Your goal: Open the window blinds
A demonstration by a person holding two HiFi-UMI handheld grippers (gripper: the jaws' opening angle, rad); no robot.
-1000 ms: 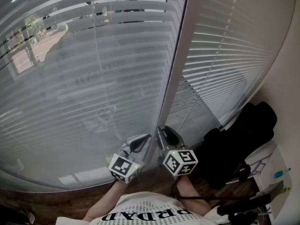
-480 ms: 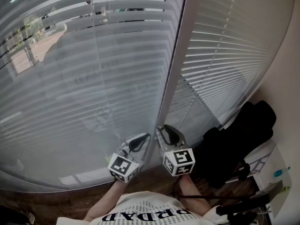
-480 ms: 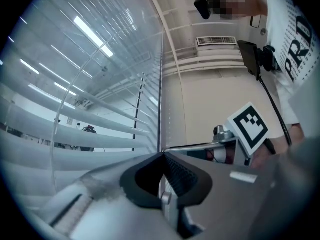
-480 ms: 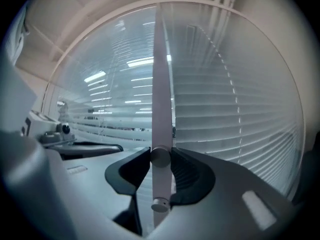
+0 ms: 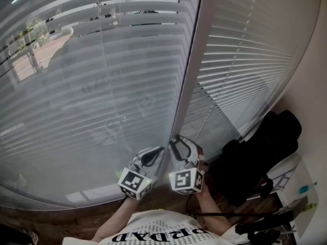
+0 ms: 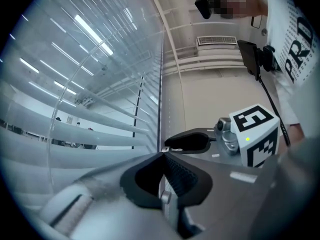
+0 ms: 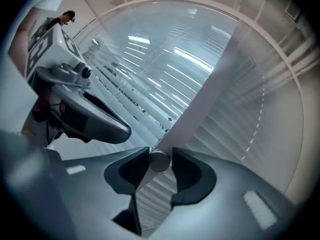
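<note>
- The blinds (image 5: 102,86) hang down over the window, on both sides of a white post (image 5: 191,60).
- Near the top left the slats (image 5: 127,19) let a bit of the street (image 5: 30,55) peek through. Lower down, and on the right side, it all looks grey and shut.
- Low down, by the foot of the post, there is a small round grey end. I think it is the rod (image 7: 159,161) that tips the slats.
- The right gripper (image 5: 180,143) has that round end between its two tips. Its jaws have just been opening a little, but both tips look to be touching the rod, so I would call it a light pinch.
- The left gripper (image 5: 161,149) is just beside it, tips close to the post. Its jaws are pressed together and I can see nothing between them.
- The step now looks like twisting the rod to tip the slats flat. I would say the job is far from done, as most slats look shut.
- Next, the right gripper needs a firm pinch first, as a loose one would slip round the rod. Then comes more twisting, until light shows all the way down.
- Only the rod's end shows. Its long part is hard to pick out, and from above the grippers cover it.
- The top of the blinds is cut off.
- A black heap (image 5: 260,152) sits at the right. It could be a bag or clothes, and I cannot tell which.
</note>
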